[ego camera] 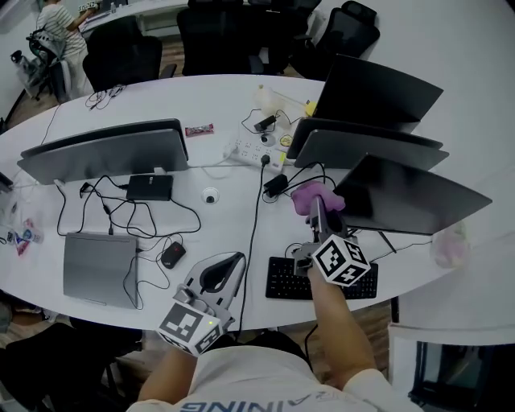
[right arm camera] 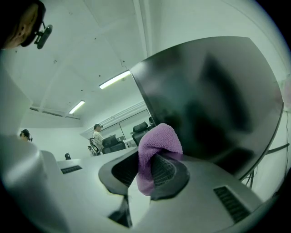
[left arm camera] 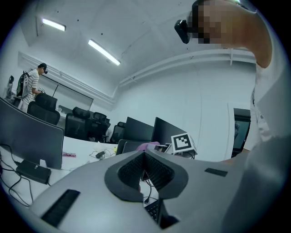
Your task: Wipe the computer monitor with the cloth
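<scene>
A dark monitor [ego camera: 410, 197] stands at the right of the white table, its screen facing away from the head view. My right gripper [ego camera: 319, 211] is shut on a purple cloth [ego camera: 310, 197], held up at the monitor's left edge above the keyboard. In the right gripper view the cloth [right arm camera: 157, 143] bulges out of the right gripper [right arm camera: 148, 170], close in front of the black screen [right arm camera: 213, 100]. My left gripper [ego camera: 221, 269] hangs low near the table's front edge, shut, with nothing in it. In its own view the left gripper [left arm camera: 144, 170] points across the table.
A black keyboard [ego camera: 318, 280] lies under my right gripper. Two more monitors [ego camera: 362, 145] stand behind the first, another monitor [ego camera: 109, 151] at the left. A laptop [ego camera: 100, 268], mouse [ego camera: 172, 255], power strip [ego camera: 257, 151] and cables lie about. A person [ego camera: 60, 24] stands far back.
</scene>
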A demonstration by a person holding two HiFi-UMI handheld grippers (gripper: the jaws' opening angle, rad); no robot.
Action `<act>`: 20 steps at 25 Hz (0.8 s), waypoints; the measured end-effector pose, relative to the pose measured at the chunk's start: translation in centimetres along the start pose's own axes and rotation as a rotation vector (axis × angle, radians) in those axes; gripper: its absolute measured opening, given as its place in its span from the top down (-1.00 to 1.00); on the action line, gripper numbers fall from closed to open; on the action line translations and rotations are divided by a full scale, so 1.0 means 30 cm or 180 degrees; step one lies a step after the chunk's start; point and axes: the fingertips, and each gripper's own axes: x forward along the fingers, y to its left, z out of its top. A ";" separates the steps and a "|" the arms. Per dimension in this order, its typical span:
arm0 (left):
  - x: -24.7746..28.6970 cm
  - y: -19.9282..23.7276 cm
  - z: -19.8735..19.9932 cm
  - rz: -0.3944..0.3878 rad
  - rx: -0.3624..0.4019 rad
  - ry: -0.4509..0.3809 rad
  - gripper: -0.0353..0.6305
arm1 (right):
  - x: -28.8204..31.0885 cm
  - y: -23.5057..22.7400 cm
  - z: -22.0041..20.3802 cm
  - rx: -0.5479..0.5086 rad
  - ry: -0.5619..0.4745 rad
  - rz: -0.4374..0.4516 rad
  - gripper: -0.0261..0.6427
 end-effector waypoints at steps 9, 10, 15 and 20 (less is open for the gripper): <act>-0.014 -0.015 0.050 -0.0011 0.0046 -0.0088 0.88 | -0.021 0.087 0.182 -0.0126 -0.0332 0.0187 0.73; -0.014 -0.018 0.053 -0.0020 0.0051 -0.0096 0.88 | -0.025 0.097 0.202 -0.0147 -0.0370 0.0202 0.73; -0.016 -0.040 0.070 -0.0093 0.0069 -0.0126 0.88 | -0.042 0.141 0.301 -0.0364 -0.0523 0.0201 0.73; -0.033 -0.046 0.069 -0.0075 0.0061 -0.0149 0.88 | -0.061 0.173 0.382 -0.0380 -0.0672 0.0249 0.73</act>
